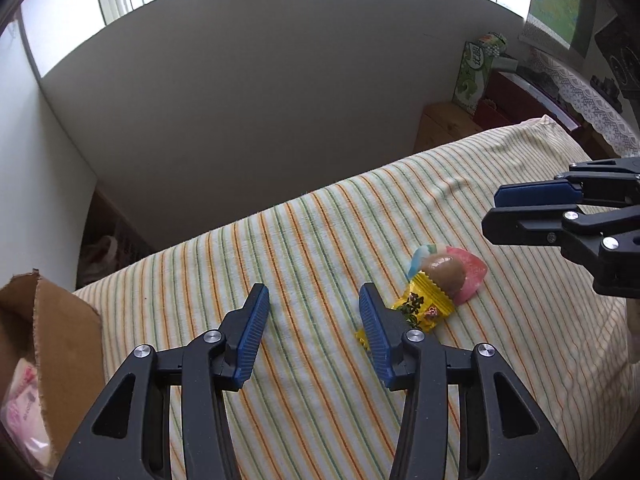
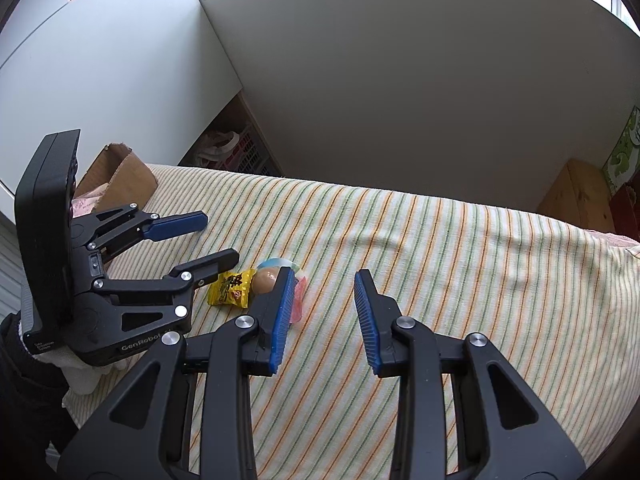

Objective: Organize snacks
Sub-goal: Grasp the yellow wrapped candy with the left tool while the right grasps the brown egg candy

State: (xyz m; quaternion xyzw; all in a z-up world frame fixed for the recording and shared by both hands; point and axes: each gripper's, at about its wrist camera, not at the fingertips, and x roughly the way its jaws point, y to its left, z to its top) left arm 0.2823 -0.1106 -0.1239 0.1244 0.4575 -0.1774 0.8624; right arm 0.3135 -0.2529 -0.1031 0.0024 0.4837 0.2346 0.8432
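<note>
Left wrist view: my left tongs (image 1: 312,300) hang open over the striped surface (image 1: 320,240), gripping nothing. A yellow candy packet (image 1: 424,306), a brown egg (image 1: 444,272) and a pink wrapper (image 1: 474,276) lie bunched just right of them. My right tongs (image 2: 322,280) also stand empty, jaws apart. A cardboard box (image 1: 68,320) sits at left.
</note>
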